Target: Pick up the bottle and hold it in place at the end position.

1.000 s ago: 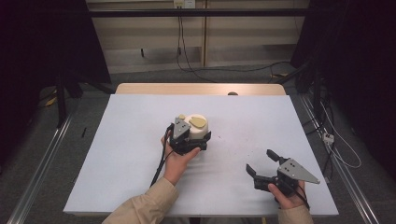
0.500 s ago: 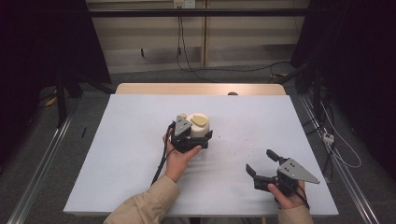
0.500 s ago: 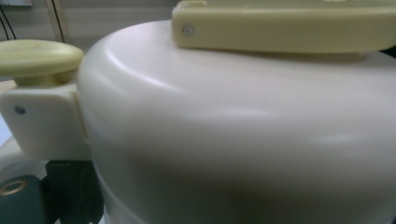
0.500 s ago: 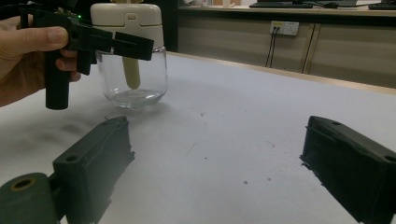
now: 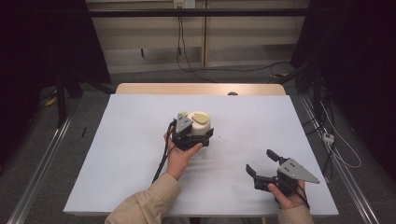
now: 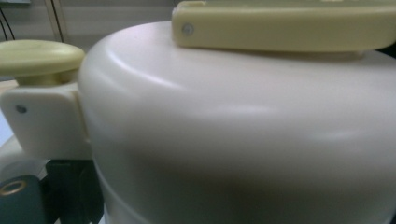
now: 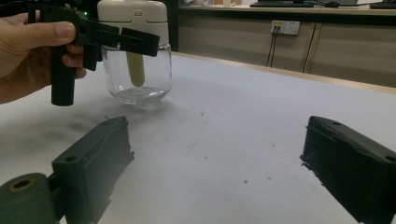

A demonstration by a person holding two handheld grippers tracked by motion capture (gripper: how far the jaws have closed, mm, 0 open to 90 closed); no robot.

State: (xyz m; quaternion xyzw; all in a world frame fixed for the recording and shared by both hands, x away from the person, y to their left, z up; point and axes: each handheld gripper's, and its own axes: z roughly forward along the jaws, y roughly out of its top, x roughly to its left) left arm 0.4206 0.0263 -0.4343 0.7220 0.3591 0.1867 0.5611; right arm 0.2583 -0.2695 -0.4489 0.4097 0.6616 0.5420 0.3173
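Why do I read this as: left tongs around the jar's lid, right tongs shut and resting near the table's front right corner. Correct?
Not quite: the right tongs are open. The right gripper view shows its two jaws wide apart with bare table between them. The rest holds: the left tongs sit at the cream lid of the glass jar, and the right tongs rest near the front right corner in the high view.

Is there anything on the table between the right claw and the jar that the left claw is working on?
Nothing visible. The right claw sits open near the table's front right, and bare white table lies between it and the glass jar, where the left claw is at the cream lid.
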